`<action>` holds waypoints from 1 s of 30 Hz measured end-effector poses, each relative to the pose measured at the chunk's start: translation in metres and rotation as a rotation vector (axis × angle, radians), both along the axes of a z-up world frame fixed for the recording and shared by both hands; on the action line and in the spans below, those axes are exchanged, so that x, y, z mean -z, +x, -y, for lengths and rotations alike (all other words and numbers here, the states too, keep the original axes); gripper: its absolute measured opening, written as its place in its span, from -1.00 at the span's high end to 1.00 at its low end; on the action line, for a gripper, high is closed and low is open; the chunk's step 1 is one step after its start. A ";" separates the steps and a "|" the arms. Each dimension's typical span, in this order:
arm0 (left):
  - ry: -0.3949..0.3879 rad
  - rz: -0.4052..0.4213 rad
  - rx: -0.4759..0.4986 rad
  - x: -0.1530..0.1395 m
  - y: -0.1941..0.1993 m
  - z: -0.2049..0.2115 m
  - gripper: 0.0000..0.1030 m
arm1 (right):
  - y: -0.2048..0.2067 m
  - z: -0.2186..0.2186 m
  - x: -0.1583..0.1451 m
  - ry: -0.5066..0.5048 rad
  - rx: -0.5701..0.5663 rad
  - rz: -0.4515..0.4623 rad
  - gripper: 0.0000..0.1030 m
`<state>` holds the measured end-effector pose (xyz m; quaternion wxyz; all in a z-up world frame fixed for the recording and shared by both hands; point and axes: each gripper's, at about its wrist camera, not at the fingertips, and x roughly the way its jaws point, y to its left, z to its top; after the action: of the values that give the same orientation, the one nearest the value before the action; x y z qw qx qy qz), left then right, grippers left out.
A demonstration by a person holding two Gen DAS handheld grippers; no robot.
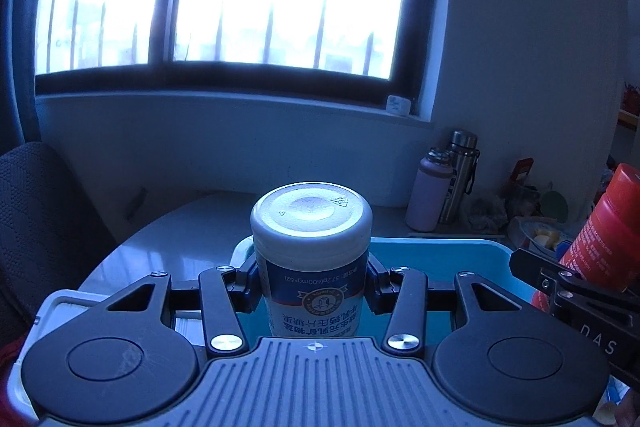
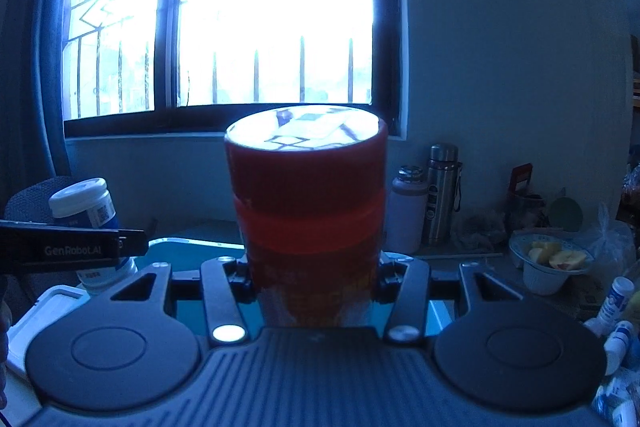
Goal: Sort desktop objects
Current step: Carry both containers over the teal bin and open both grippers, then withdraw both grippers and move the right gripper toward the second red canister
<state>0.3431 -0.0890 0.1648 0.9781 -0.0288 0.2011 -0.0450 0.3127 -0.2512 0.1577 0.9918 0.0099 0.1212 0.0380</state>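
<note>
Mid-carry, by the look of it: white-and-blue bottle [image 1: 312, 259] clamped upside down in left gripper [image 1: 312, 291] at frame centre, red bottle [image 2: 308, 223] clamped in right gripper [image 2: 312, 287], both above teal bin [image 1: 440, 259], neither yet set down.

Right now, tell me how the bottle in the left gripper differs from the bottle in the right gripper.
The white-and-blue bottle has a white cap and a blue-banded label with printed text; the red bottle is red all over, cap included. The white-and-blue bottle's cap top is plain and dull; the red bottle's cap top is glossy and mirrors the window. Both are upright cylindrical screw-cap bottles, one clamped in the left gripper, one in the right gripper, above a teal bin.
</note>
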 end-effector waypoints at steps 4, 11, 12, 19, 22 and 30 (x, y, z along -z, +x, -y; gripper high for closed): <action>0.019 -0.034 0.003 0.011 0.020 0.005 0.06 | 0.023 0.003 0.009 0.010 -0.023 -0.035 0.03; 0.027 -0.112 0.011 0.026 0.050 0.006 0.06 | 0.043 0.001 0.027 0.023 -0.053 -0.113 0.03; 0.031 -0.124 0.013 0.028 0.053 0.006 0.06 | 0.045 0.001 0.029 0.024 -0.054 -0.126 0.03; 0.072 -0.193 0.034 0.034 0.064 0.009 0.06 | 0.049 -0.004 0.024 0.004 -0.070 -0.197 0.02; 0.095 -0.209 0.044 0.033 0.065 0.010 0.04 | 0.052 -0.006 0.024 -0.004 -0.072 -0.235 0.02; 0.115 -0.207 0.031 0.031 0.064 0.008 -0.15 | 0.049 -0.006 0.020 0.009 -0.066 -0.237 -0.44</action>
<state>0.4075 -0.0973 0.1336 0.9513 0.0259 0.3037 -0.0453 0.3614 -0.2449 0.1378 0.9687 0.0147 0.2377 0.0696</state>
